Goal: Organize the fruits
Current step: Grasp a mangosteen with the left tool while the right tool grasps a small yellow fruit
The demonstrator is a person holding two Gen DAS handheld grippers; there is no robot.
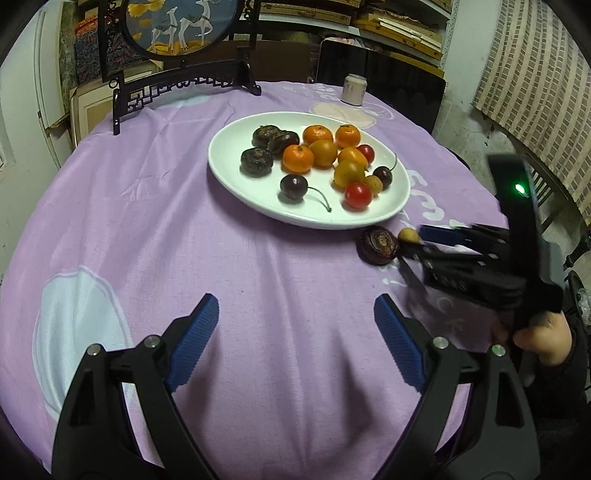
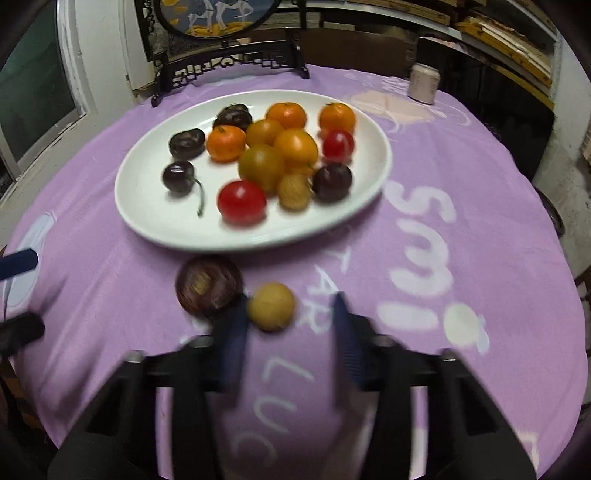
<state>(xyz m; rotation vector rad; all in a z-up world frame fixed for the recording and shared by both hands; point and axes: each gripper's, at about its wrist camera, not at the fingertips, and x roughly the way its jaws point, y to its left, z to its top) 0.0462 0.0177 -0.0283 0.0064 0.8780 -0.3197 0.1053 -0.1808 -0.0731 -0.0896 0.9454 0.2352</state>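
A white oval plate [image 1: 236, 147] [image 2: 147, 221] on the purple cloth holds several fruits: oranges, red tomatoes, cherries, dark water chestnuts. In front of the plate lie a dark water chestnut [image 1: 377, 245] [image 2: 208, 290] and a small yellow longan [image 1: 409, 235] [image 2: 271, 305], side by side on the cloth. My right gripper [image 2: 291, 317] [image 1: 410, 251] is open, its blurred blue fingers just behind and around the longan, not closed on it. My left gripper [image 1: 295, 314] is open and empty, low over the cloth well in front of the plate.
A pale can [image 1: 353, 88] [image 2: 423, 83] stands at the far side of the table. A dark carved stand with a round deer picture [image 1: 177, 33] stands at the back left. Shelves and chairs ring the round table.
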